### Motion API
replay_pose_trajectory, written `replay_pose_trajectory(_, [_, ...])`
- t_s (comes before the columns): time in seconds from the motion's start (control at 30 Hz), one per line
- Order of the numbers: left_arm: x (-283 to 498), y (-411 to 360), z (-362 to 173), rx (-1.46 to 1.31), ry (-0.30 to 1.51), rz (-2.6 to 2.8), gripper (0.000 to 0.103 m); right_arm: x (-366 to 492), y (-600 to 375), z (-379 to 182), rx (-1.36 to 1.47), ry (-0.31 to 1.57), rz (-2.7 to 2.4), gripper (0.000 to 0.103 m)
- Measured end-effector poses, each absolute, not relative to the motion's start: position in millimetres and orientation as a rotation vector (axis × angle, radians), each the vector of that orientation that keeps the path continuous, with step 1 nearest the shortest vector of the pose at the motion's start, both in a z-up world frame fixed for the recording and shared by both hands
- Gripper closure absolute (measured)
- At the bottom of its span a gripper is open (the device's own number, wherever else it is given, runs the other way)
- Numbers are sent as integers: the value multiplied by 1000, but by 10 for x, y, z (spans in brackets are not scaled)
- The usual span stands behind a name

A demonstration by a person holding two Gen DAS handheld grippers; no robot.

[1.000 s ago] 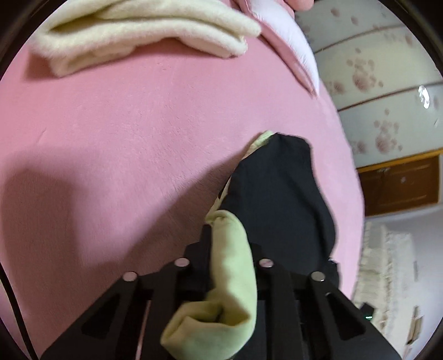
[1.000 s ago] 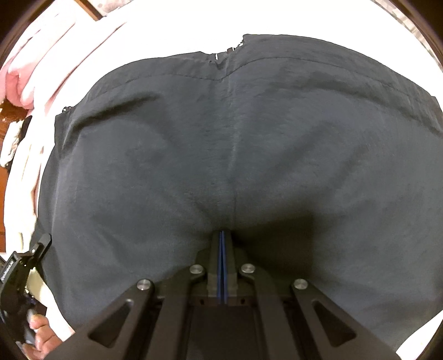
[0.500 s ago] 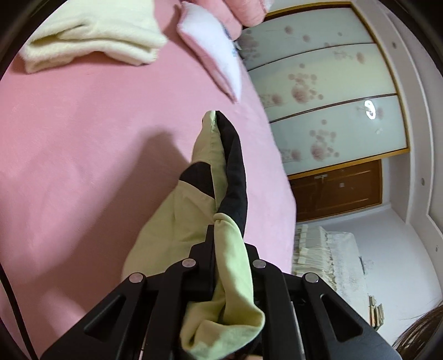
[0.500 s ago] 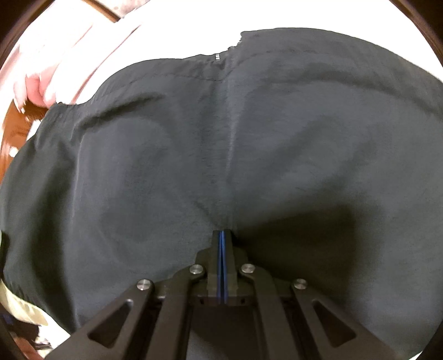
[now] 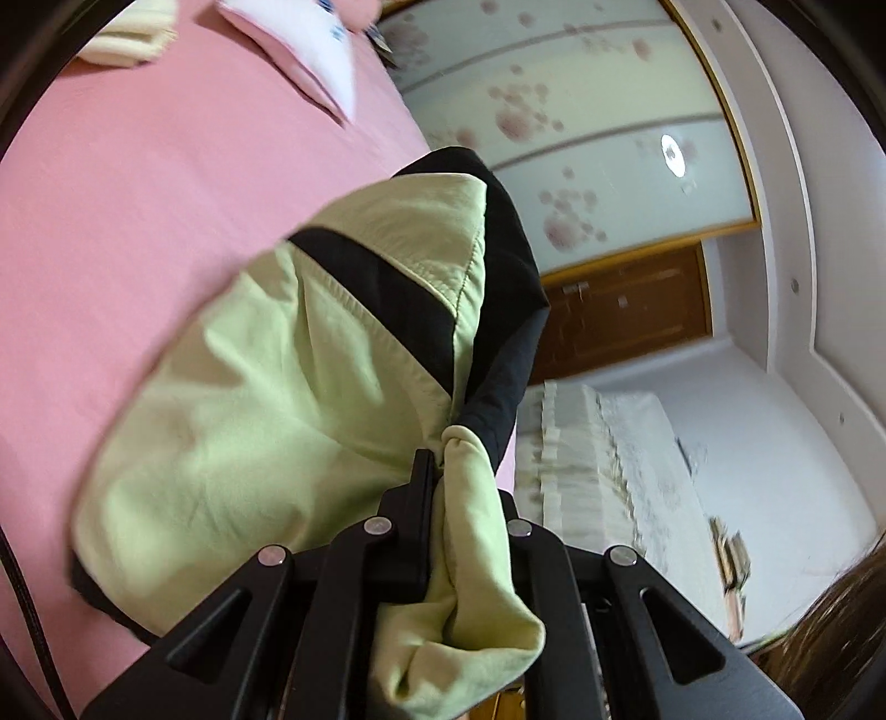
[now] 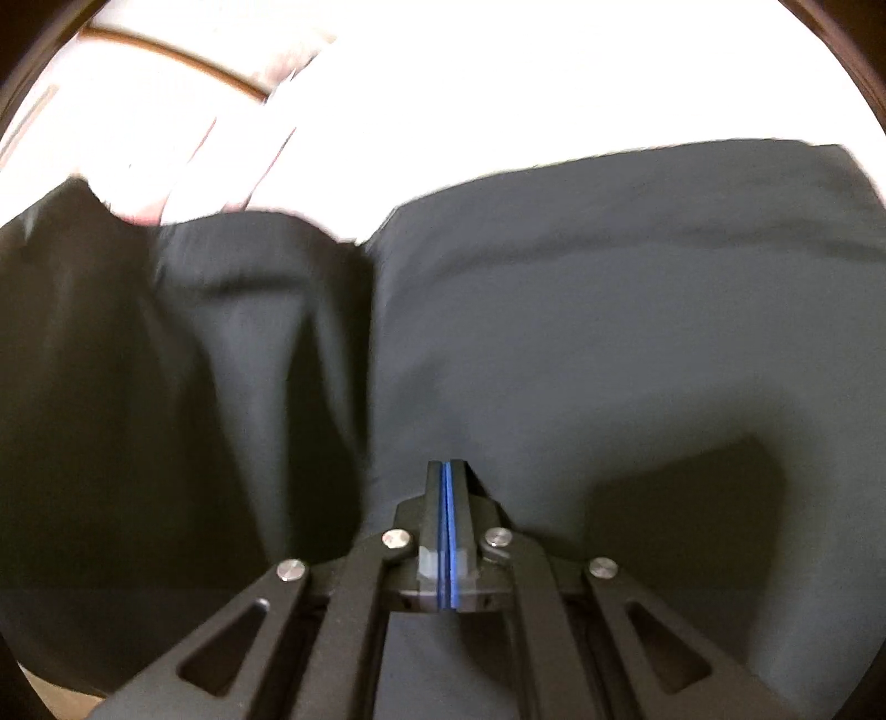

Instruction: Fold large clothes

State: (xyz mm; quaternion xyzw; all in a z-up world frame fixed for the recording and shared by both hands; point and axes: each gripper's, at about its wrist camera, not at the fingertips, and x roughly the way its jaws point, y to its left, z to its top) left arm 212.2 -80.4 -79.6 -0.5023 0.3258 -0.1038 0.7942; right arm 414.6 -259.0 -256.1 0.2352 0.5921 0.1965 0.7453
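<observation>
A large garment [image 5: 310, 399], black outside with a light green lining, hangs lifted over the pink bed [image 5: 111, 232] in the left wrist view. My left gripper [image 5: 443, 459] is shut on a bunched green fold of it, and the cloth drapes over and hides the right finger. The right wrist view is filled by the same garment's black cloth [image 6: 581, 332]. There my right gripper [image 6: 447, 468] is shut, blue pads pressed together, pinching the black cloth at its tips. A darker flap [image 6: 194, 360] of the garment folds in from the left.
A folded cream towel [image 5: 133, 39] and a pink-and-white pillow [image 5: 310, 50] lie at the bed's far end. Beyond the bed stand a flowered sliding wardrobe [image 5: 581, 138], a brown door [image 5: 626, 310] and a white lace-covered surface [image 5: 609, 471]. The right view's background is overexposed.
My left gripper has risen and swung right with the garment, pulling the green lining up off the bed. In the right view a dark flap has come over from the left.
</observation>
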Motion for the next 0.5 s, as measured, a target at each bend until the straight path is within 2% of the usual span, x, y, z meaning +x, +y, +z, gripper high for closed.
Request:
replay_pose_trajectory(0.27, [2303, -2272, -985, -846, 858, -306, 96, 4120, -4295, -2225, 604, 1166, 258, 103])
replay_pose_trajectory(0.5, [2270, -3314, -1617, -425, 1050, -185, 94, 4019, -5268, -2204, 501, 1148, 85, 103])
